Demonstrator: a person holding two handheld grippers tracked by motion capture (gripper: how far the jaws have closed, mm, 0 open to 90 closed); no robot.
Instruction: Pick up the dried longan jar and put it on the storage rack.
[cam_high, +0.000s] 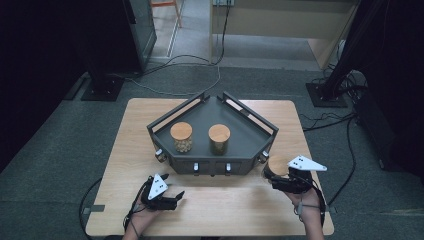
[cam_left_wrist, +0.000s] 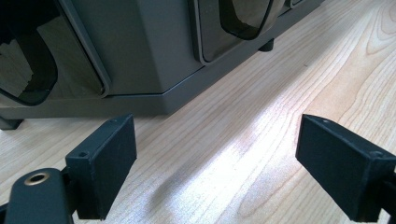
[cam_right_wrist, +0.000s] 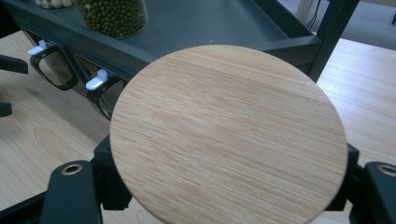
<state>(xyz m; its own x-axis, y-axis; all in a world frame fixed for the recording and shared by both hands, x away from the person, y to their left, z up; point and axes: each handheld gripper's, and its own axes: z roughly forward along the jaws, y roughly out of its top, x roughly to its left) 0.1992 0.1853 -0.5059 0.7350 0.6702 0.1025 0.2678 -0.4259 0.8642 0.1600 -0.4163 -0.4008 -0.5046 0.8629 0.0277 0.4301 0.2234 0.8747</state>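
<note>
Right tool (cam_high: 284, 181) pinches the wooden-lidded jar (cam_right_wrist: 229, 135) below its lid; likely heavy, slippery, breakable glass. Left tool (cam_high: 167, 198) is spread, holding nothing.

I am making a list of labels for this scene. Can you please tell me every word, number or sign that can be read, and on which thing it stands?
None: no text can be read on the jars, the wooden lid in the right tongs, the dark tray or the left tongs.
</note>
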